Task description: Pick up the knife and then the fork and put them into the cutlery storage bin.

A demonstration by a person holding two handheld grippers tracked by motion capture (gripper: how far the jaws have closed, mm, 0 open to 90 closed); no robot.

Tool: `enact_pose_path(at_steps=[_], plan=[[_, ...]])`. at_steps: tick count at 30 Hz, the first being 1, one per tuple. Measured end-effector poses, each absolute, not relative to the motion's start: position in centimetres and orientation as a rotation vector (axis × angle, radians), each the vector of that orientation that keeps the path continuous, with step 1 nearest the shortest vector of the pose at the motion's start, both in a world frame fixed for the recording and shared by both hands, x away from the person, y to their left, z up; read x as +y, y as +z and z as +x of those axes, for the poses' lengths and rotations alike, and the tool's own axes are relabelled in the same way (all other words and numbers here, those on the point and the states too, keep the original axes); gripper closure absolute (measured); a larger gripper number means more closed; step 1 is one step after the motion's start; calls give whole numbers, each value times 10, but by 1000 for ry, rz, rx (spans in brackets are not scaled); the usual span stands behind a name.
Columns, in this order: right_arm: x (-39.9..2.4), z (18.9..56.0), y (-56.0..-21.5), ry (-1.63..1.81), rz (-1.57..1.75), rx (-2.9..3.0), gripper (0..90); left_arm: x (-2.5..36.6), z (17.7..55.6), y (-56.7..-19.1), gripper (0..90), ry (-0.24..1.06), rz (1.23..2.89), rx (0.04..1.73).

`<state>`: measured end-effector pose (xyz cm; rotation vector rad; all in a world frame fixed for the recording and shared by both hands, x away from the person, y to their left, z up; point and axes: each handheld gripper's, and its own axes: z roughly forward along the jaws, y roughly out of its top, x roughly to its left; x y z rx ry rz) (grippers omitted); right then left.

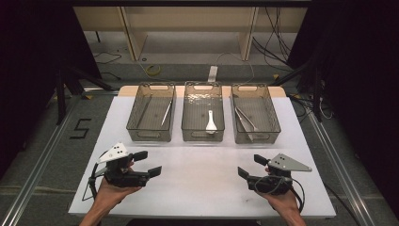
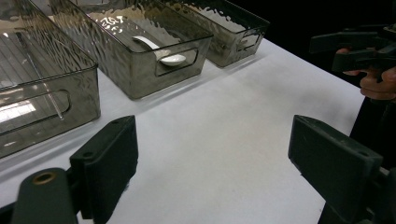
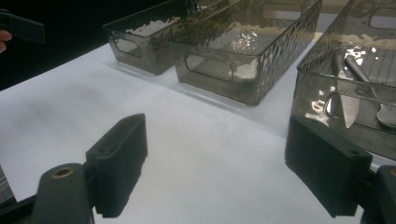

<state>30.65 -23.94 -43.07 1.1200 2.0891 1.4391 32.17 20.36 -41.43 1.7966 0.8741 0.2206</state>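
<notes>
Three clear grey bins stand in a row at the back of the white table. The left bin holds a thin metal stick. In the middle bin lies a white spoon, which the left gripper view shows as the white spoon. The right bin holds metal cutlery, with a knife among it. My left gripper hovers open over the front left of the table, its jaws wide apart and nothing between them. My right gripper is open at the front right, also empty.
The two grippers point toward each other across bare white table. The table's front edge is just below the hands. Metal rails run along both sides of the table, and cables and a wooden shelf frame lie beyond the bins.
</notes>
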Motion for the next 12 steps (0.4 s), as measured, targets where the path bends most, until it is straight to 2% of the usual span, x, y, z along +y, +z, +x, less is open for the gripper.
enact_pose_path(at_steps=[12], plan=[[-238, 308, -431, 1419, 1118, 2105, 196, 202, 322, -415, 155, 229, 1817, 873]])
